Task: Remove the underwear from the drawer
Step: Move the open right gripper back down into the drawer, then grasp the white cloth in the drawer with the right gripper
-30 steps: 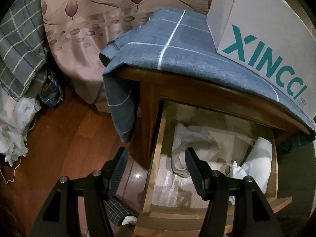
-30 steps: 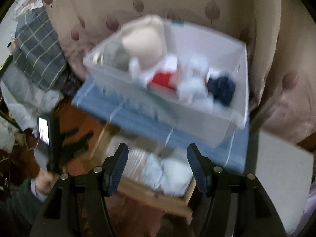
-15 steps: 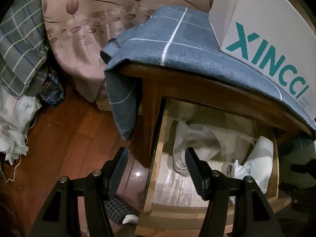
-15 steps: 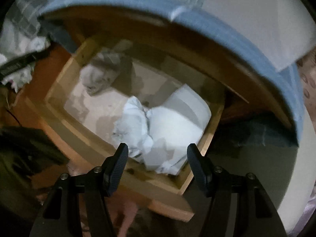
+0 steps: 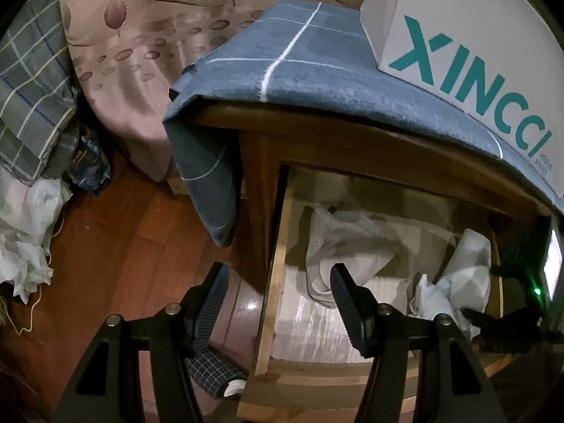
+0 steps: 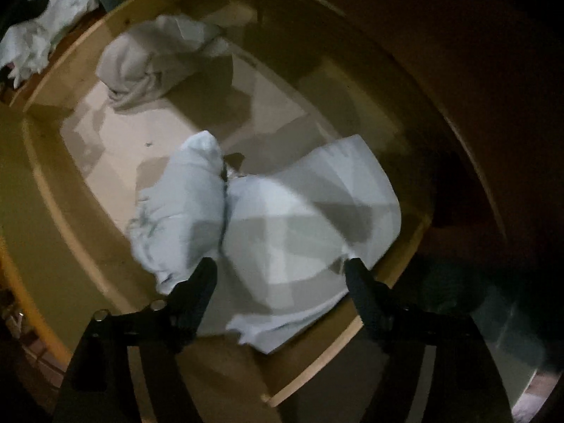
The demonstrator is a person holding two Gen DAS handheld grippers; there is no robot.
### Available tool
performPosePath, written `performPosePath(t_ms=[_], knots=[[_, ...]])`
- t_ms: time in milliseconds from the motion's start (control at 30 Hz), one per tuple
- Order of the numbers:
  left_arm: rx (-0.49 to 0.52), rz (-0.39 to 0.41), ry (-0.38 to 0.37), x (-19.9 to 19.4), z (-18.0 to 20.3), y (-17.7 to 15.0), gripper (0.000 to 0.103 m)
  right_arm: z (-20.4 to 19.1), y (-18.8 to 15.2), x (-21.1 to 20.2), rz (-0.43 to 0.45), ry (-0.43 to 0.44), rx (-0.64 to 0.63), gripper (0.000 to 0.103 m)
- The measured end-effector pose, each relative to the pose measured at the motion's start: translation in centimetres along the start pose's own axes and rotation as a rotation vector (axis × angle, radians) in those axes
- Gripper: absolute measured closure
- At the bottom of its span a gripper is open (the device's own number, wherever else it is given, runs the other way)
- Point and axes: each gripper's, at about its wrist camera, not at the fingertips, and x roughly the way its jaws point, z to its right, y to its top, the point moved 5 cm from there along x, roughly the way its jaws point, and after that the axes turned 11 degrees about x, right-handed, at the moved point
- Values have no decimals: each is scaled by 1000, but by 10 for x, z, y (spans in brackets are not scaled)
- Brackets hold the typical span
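Observation:
The wooden drawer (image 5: 317,384) stands pulled out of a nightstand. Inside lie a crumpled beige garment (image 5: 345,246) at the back left and pale white underwear (image 5: 465,275) at the right. My left gripper (image 5: 278,278) hangs open over the drawer's left wall, holding nothing. In the right wrist view, my right gripper (image 6: 280,268) points down into the drawer (image 6: 38,148), close above the white underwear (image 6: 299,218). Its jaws are opening, the fingertips straddle the cloth, and the pads do not press on it. A second white piece (image 6: 176,204) lies beside it, and the beige garment (image 6: 148,60) sits farther back.
A blue checked cloth (image 5: 317,81) drapes over the nightstand, with a white lettered box (image 5: 476,35) on it. Patterned pink fabric (image 5: 141,35), plaid bedding (image 5: 31,88) and crumpled white cloth (image 5: 24,239) lie at the left on the wooden floor (image 5: 123,264). A plaid slipper (image 5: 215,373) sits below.
My right gripper has dropped from above the white box down into the drawer, rolling as it went, and its jaws have widened. The left gripper has stayed put.

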Motion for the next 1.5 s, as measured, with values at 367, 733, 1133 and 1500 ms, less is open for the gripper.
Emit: performPosePath(t_ms=[367,733,1133,1500], knots=[[2,-19,-14,4,3,0,41,0,13,29,-33,-42,-36,36],[-16,-11,-32,1,-1,-1,41,10,-8,-11,30,-48,73,78],[-26,-4,-42,-2,-2,-1,41,38,-19,-86,223,52,319,81],[-63,2,-71,-5,-7,1,41,85,-42,-92,133,540,745,82]])
